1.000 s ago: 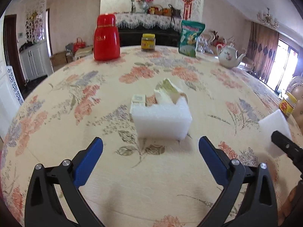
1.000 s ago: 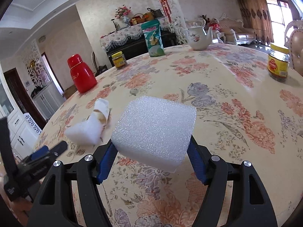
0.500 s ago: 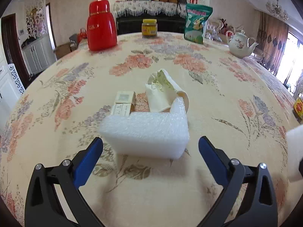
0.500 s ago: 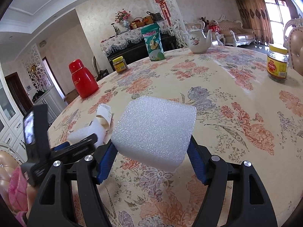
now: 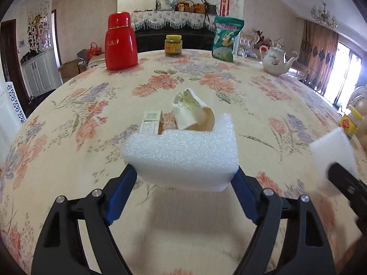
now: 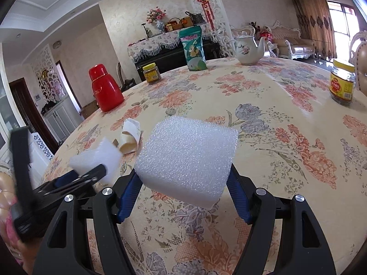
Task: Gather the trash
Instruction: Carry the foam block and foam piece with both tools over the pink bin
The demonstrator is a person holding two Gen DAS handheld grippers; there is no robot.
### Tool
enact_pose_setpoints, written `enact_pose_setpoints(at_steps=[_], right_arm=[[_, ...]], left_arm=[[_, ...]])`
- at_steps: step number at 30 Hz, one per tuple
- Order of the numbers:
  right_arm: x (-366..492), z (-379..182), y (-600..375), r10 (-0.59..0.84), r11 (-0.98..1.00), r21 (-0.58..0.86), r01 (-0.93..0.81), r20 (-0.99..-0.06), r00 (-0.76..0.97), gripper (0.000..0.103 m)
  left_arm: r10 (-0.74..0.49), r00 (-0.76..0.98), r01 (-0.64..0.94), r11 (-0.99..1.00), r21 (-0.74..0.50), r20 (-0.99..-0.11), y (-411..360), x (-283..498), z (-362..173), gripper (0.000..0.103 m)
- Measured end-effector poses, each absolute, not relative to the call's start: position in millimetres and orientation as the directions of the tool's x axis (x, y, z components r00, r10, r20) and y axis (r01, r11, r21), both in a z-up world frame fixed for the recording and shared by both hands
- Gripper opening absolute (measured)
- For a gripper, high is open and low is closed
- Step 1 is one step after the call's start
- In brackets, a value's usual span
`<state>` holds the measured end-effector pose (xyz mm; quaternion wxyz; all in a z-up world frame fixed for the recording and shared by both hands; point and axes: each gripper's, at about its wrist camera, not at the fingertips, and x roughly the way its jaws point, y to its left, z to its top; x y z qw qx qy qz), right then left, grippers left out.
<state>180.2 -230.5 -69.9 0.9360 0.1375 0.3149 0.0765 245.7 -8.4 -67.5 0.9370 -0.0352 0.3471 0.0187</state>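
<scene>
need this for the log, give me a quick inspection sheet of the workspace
surface: round table under a floral cloth
job's things: notched foam block, square foam block, crumpled paper cup, small carton
clutter: red flask, two jars, green bag, teapot
grippers: left gripper and right gripper each clamp a foam block
cables: nothing seen
surroundings: sideboard, sofa, curtains

A: Your bench (image 5: 68, 160) is cream with pink, orange and lilac flower print. Both foam blocks, left (image 5: 181, 158) and right (image 6: 188, 158), are white with a bubbly texture.

B: And your fingers (image 5: 120, 192)?

A: Blue pads, black frames. Flask (image 5: 120, 41) red, jar (image 5: 173, 45) yellow-lidded, pouch (image 5: 226, 39) green, teapot (image 6: 248, 48) white with floral print, crumpled cup (image 5: 192, 112) cream.
</scene>
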Motion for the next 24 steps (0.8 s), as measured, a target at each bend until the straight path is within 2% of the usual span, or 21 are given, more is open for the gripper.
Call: enact_pose_setpoints(at_steps=[11, 24], right_arm=[[171, -74, -198, 0.258, 0.963, 0.215, -0.162, -0.567, 0.783, 0.067], [141, -61, -144, 0.335, 0.938, 0.106, -0.331, -0.531, 0.778, 0.067]], left_arm=[[0.028, 0.829, -0.069, 0.996, -0.052, -0.558, 18, 169, -44, 0.079], [0.071, 0.861, -0.133, 0.987, -0.090, -0.504, 65, 105, -44, 0.079]])
